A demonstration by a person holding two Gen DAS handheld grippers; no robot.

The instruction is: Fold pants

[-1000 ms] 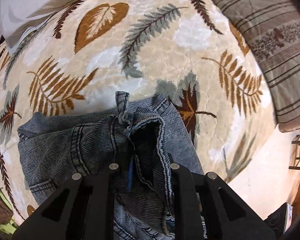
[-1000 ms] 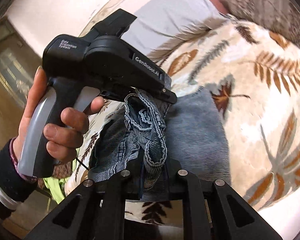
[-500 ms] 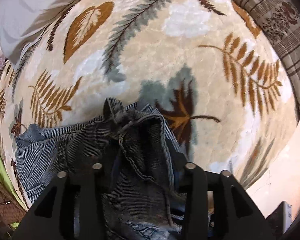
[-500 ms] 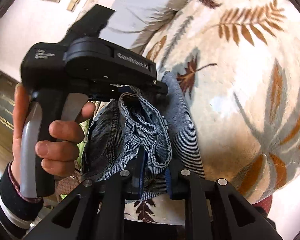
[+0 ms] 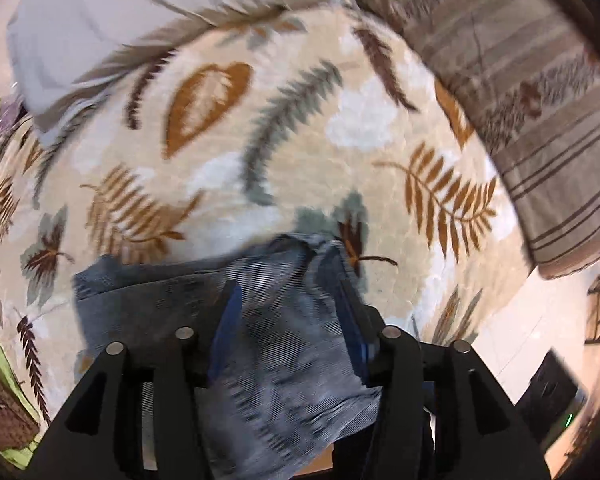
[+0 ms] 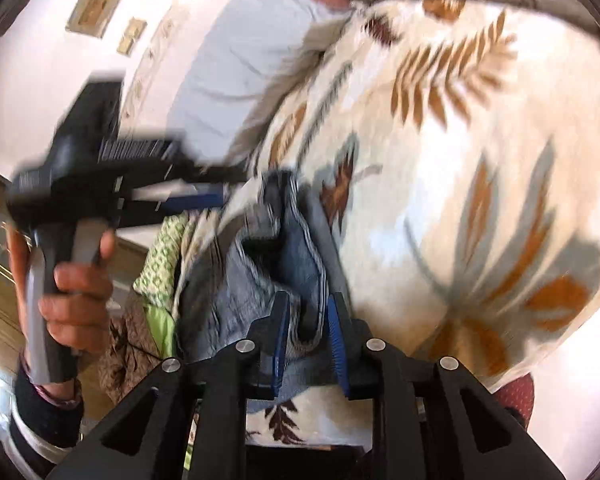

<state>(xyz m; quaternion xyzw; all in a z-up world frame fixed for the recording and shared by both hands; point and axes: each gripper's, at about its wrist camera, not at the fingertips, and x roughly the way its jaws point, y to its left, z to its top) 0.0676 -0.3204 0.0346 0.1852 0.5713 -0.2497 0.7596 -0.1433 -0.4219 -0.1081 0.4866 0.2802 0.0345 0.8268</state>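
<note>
I see the jeans (image 5: 284, 344) bunched on the leaf-patterned blanket (image 5: 340, 128), near its edge and well short of the grey pillow (image 5: 120, 12) at the blanket's far end. My left gripper (image 5: 288, 312) has just been opening and its jaws stand wide, clear of the denim lying below and between them. My right gripper (image 6: 308, 324) has also just been opening, parted a little, with a denim fold between the blue pads (image 6: 334, 340); whether they still press it I cannot tell.
</note>
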